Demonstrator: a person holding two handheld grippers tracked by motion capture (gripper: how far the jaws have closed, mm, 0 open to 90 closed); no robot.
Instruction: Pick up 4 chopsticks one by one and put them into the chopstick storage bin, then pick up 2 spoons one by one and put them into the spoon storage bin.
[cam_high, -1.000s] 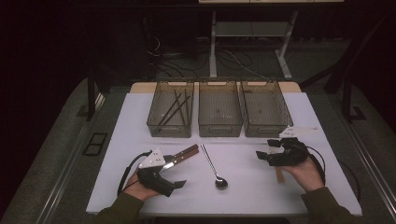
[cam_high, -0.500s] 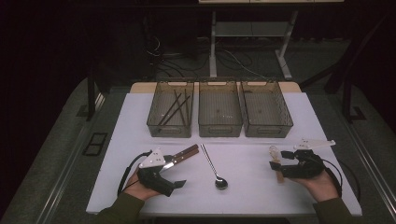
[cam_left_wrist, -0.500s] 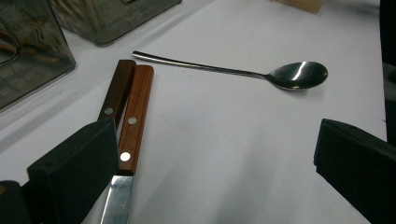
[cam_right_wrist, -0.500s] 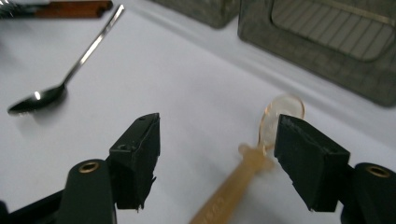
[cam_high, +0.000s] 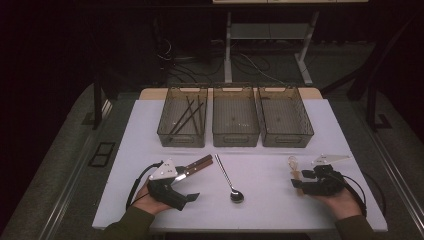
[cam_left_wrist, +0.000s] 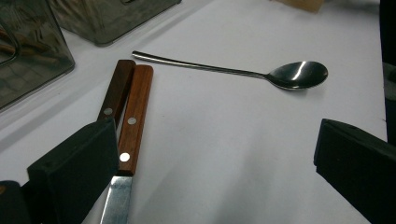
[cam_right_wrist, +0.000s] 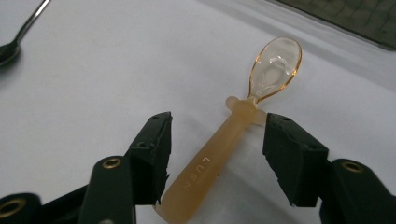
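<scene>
Right gripper (cam_right_wrist: 217, 161) fingers half spread, just been closing, astride amber spoon (cam_right_wrist: 243, 135) handle on bench (cam_high: 270, 170), pads apart from it | left gripper (cam_high: 175, 192) fingers spread; knives (cam_left_wrist: 128, 112) beside left finger

The right gripper (cam_high: 300, 179) has shifted from its earlier place, near the right tray's front edge, toward the right and near side of the table (cam_high: 270, 210), and now sits lower, close to the surface. Its grey plate, previously far of the hand, now lies at the far right of it. The jaws have just been closing: they now straddle the handle of the amber plastic spoon (cam_right_wrist: 224, 154), one jaw on each side, with gaps visible between the pads and the handle. The person's right sleeve has withdrawn toward the near right corner.
</scene>
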